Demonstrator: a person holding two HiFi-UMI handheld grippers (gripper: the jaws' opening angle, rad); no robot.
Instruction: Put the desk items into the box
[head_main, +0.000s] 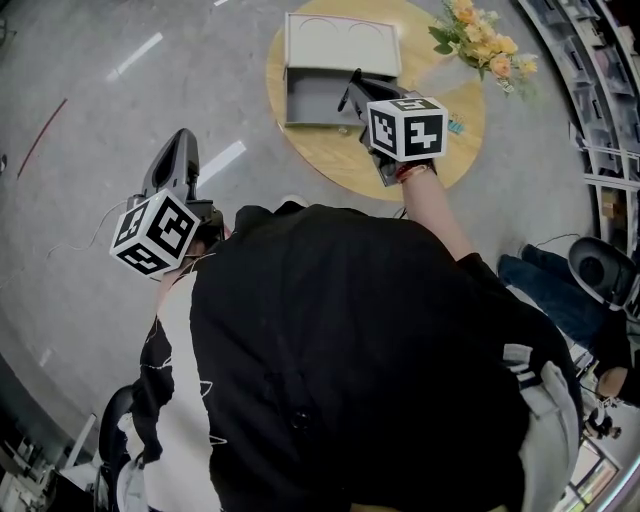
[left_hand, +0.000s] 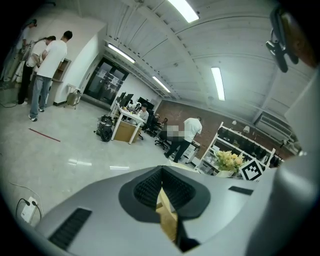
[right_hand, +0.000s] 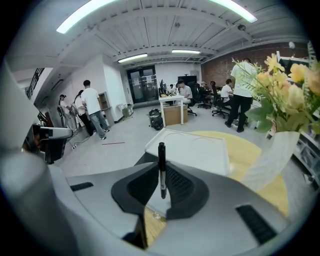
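Note:
The box (head_main: 318, 102) lies open on the round wooden table (head_main: 330, 160), grey inside, its white lid (head_main: 342, 45) folded back. My right gripper (head_main: 352, 92) hangs over the box's right side, shut on a black pen. In the right gripper view the pen (right_hand: 161, 160) stands upright between the pads of that gripper (right_hand: 162, 172), with the white lid (right_hand: 195, 150) just beyond. My left gripper (head_main: 182, 142) is off the table to the left, above the floor; its jaws (left_hand: 161, 172) meet at the tips. A wood-coloured sliver shows through the gap below them.
A bunch of yellow flowers (head_main: 480, 40) stands at the table's far right edge, close to my right gripper (right_hand: 285, 95). A small blue-green item (head_main: 455, 126) lies on the table by the marker cube. People, desks and shelves stand farther off on the grey floor (left_hand: 75, 150).

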